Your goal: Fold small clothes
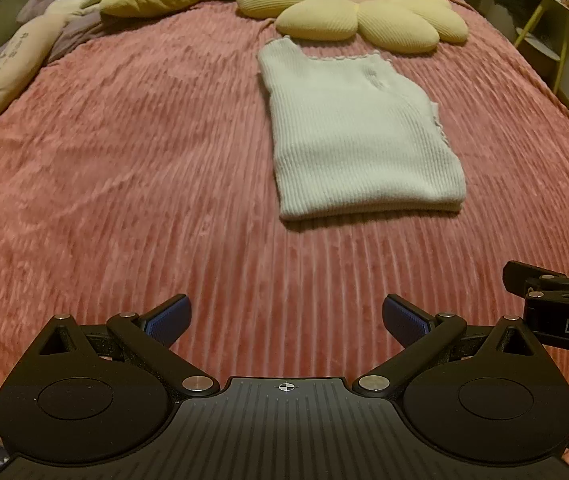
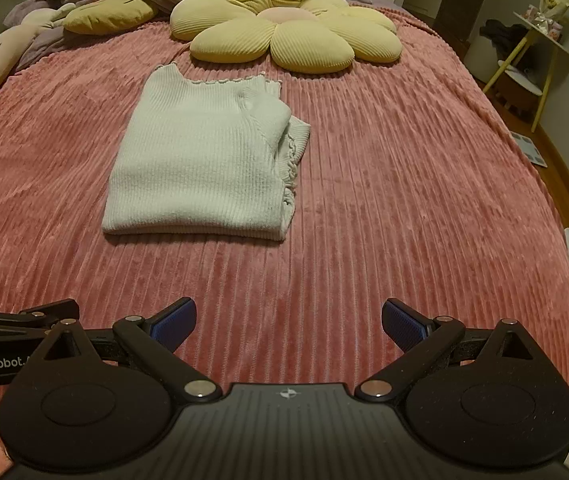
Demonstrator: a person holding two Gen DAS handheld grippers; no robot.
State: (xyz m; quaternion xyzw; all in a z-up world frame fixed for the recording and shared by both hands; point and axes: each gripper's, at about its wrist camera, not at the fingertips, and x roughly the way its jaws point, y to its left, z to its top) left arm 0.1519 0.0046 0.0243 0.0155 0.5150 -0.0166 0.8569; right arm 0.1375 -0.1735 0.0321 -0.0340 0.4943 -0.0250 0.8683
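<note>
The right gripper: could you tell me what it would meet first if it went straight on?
Probably bare pink blanket: the open right gripper points just right of the folded white top, though depth is unclear.

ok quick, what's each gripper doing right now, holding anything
left gripper: open, holding nothing, short of the white knit top.
right gripper: open, holding nothing, also short of the top.
</note>
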